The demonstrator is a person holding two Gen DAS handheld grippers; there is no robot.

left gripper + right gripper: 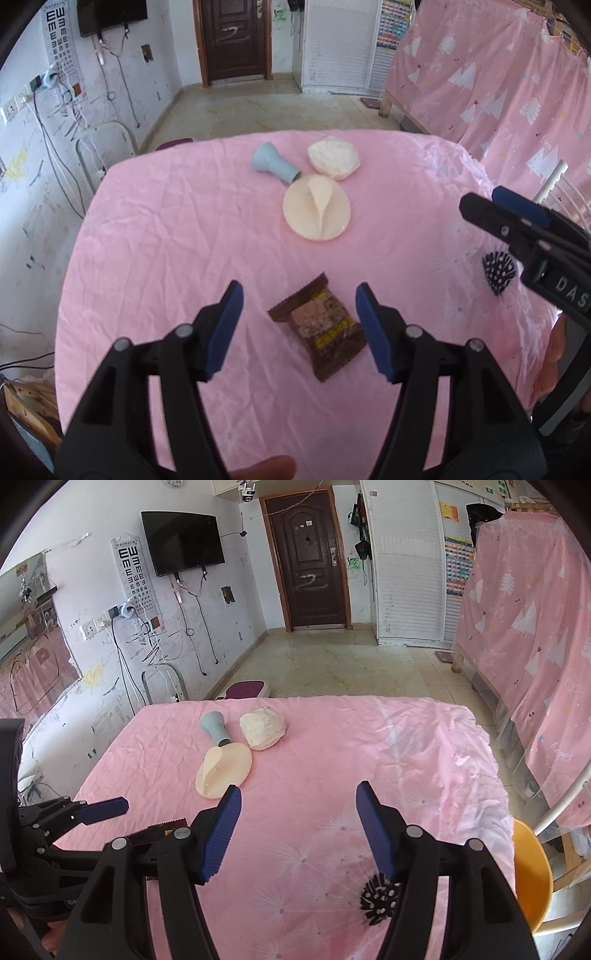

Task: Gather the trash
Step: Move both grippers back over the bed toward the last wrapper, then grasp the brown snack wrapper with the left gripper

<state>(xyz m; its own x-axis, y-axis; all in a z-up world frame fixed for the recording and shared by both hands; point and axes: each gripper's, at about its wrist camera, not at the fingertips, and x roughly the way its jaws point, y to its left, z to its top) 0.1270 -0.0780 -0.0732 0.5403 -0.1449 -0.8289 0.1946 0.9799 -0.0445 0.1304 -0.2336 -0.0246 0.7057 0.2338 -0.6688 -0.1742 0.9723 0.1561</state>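
Wrapper (319,326) – brown snack packet, flat on the pink tablecloth (166,229) near the front of the table. It lies right between the fingers of the left gripper (299,328), jaws standing wide on either side and not pressing it. Its long axis runs diagonally, from far-left to near-right, so the right blue pad (373,332) sits just at its near-right edge while the left pad has clear cloth between. My read: a small roll of the wrist would square the pads to the packet's narrow side before closing.

Right gripper (297,834) is also wide and empty – the black dotted cupcake liner (380,902) lies low at its right finger, partly hidden behind it. Left hand is plainly nearer the wrapper, right hand nearer the liner.

Further back, well apart: cream round piece (317,208), blue funnel-shaped thing (273,164), white crumpled wad (333,158).
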